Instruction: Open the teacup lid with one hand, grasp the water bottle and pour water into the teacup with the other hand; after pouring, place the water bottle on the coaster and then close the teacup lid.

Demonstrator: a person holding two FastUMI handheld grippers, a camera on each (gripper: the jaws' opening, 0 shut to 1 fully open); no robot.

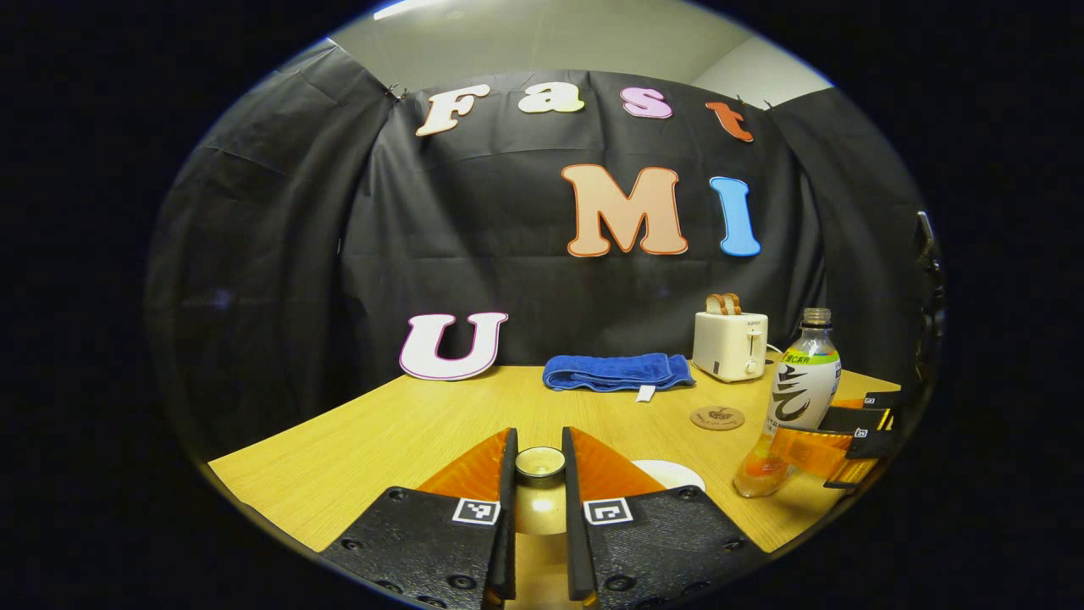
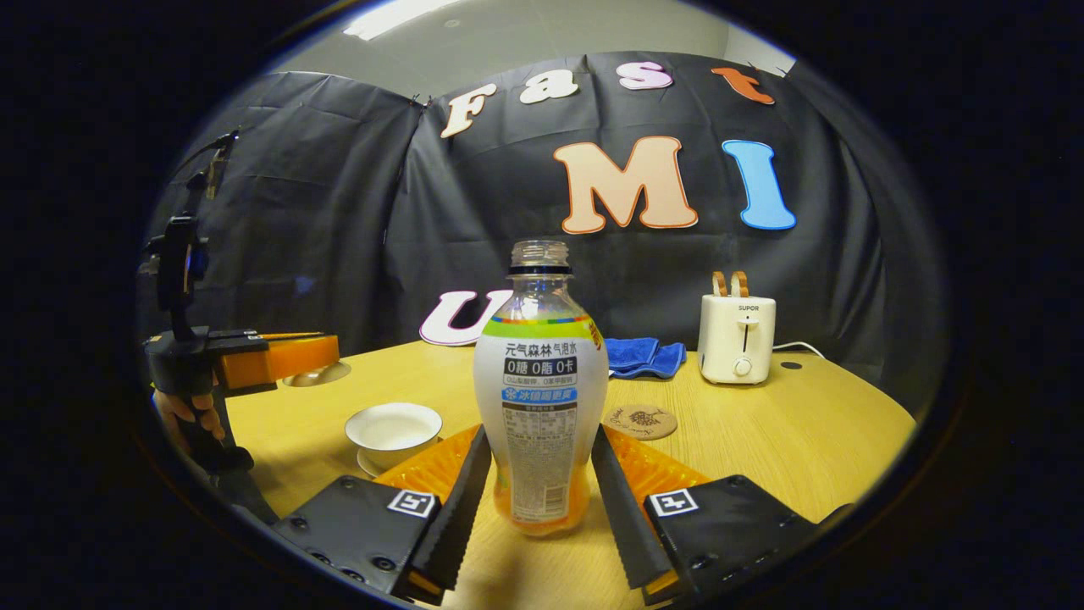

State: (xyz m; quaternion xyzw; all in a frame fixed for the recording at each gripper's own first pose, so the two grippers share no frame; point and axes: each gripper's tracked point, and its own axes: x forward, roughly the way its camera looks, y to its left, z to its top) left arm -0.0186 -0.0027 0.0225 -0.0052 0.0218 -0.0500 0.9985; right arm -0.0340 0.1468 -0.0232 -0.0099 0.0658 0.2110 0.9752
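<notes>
The left claw [image 1: 539, 500] is held up above the tabletop [image 1: 406, 432], and its two fingers are closed on the small knob of the teacup lid [image 1: 539, 464]. In the right gripper view, that same claw is off to the left with the lid [image 2: 318, 374] hanging under it, lifted up and to the left of the teacup [image 2: 394, 430], and a hand [image 2: 188, 413] is wrapped around its handle. The teacup is white and open, and it sits on a saucer. The right claw [image 2: 539, 500] is low, close to the tabletop. The water bottle [image 2: 539, 398] stands up straight between its two fingers. They sit close on both sides, but I cannot tell if they are squeezing it. The bottle has no cap on. The round brown coaster [image 2: 639, 421] lies just behind the bottle, a bit to the right. Farther back are a blue towel [image 2: 645, 356] and a white toaster [image 2: 735, 337].
</notes>
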